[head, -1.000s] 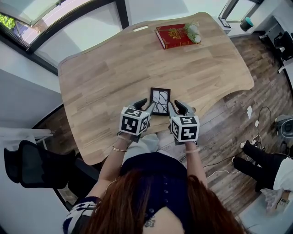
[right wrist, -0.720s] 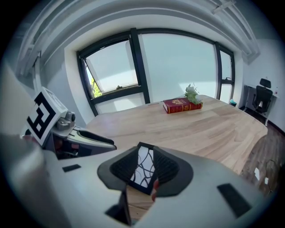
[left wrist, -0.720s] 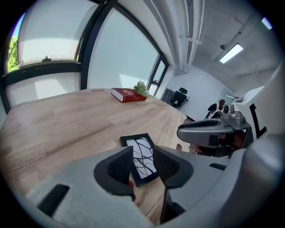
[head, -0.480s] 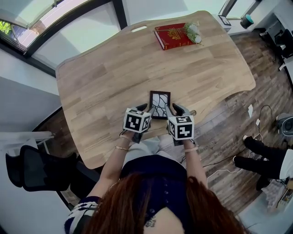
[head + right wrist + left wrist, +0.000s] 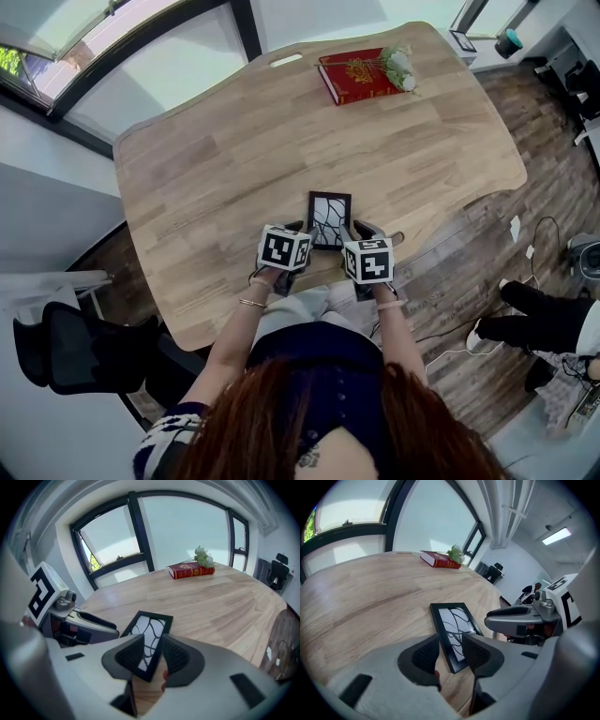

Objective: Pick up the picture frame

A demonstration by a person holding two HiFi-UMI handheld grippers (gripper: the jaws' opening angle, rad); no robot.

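Observation:
A small black picture frame (image 5: 329, 219) with a white, black-veined picture lies flat on the wooden table (image 5: 216, 159), near its front edge. My left gripper (image 5: 300, 230) stands at the frame's near left corner and my right gripper (image 5: 357, 230) at its near right corner. In the left gripper view the frame (image 5: 454, 630) has its near left edge between the jaws of the left gripper (image 5: 449, 651), which are opening; the pads do not press on it. In the right gripper view the frame (image 5: 149, 637) lies likewise between the opening jaws of the right gripper (image 5: 153, 656), untouched.
A red book (image 5: 358, 73) with a white flower sprig (image 5: 397, 66) on it lies at the table's far right. A black chair (image 5: 75, 347) stands at the left below the table. A person's dark legs (image 5: 534, 323) show on the wooden floor at the right.
Both grippers have sunk toward the table and now flank the frame's near corners. Their jaws stand wider than before. The frame has not moved.

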